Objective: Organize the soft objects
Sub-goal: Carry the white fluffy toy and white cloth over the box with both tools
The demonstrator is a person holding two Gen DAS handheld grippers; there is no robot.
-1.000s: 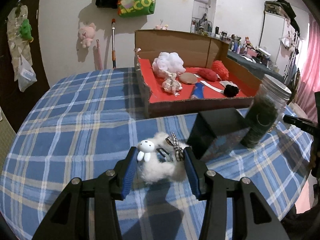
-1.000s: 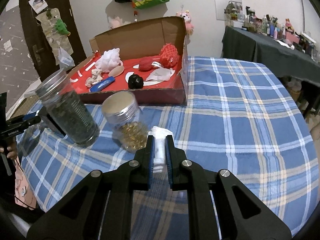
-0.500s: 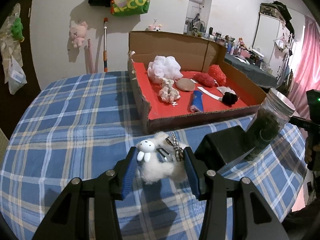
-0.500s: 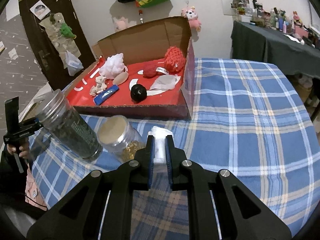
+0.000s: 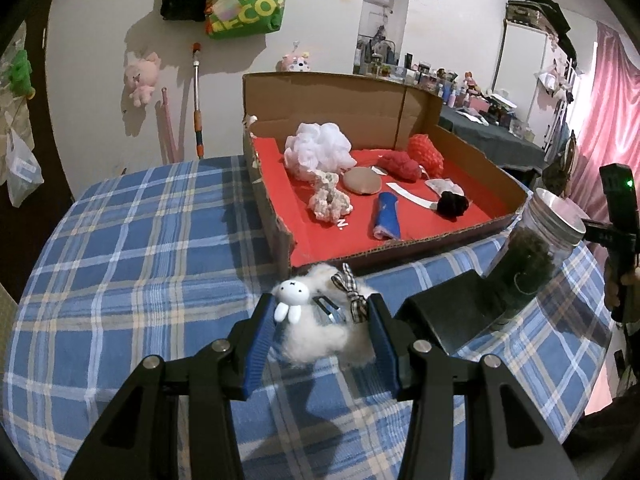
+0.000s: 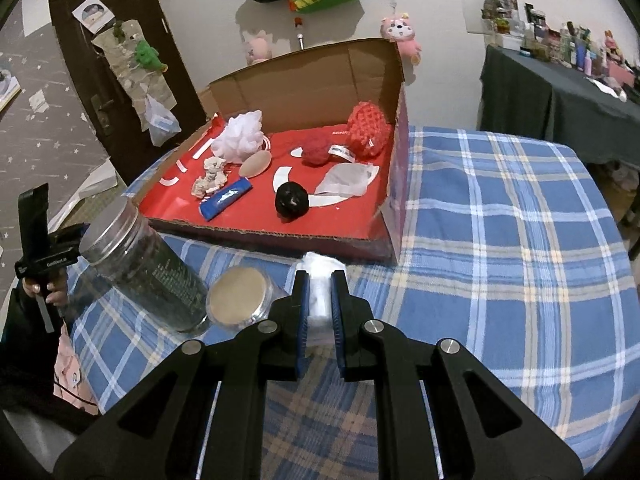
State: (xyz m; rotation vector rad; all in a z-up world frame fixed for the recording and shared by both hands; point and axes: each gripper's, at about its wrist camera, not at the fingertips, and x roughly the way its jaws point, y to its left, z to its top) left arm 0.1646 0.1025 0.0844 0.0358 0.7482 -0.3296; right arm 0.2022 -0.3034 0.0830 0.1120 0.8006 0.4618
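White fluffy clip (image 5: 320, 336) with rabbit charm and checked bow, and folded white cloth (image 6: 319, 280), both held above the plaid table (image 5: 140, 248) before a red-lined box (image 5: 276, 216) containing white pouf (image 5: 320, 148), red knits, black scrunchie (image 5: 452, 204).

The cardboard box (image 6: 304, 80) sits on the table (image 6: 500, 216) at twelve o'clock from the right gripper (image 6: 319, 300), open side up. Inside it, a mesh pouf (image 6: 240, 136) lies at eleven o'clock, a knitted ball (image 6: 368, 130) at one, a pompom (image 6: 293, 201) nearer the front wall. Two jars stand before the box at nine to ten o'clock: the tall jar (image 6: 148, 268) left of the short jar (image 6: 240, 298).
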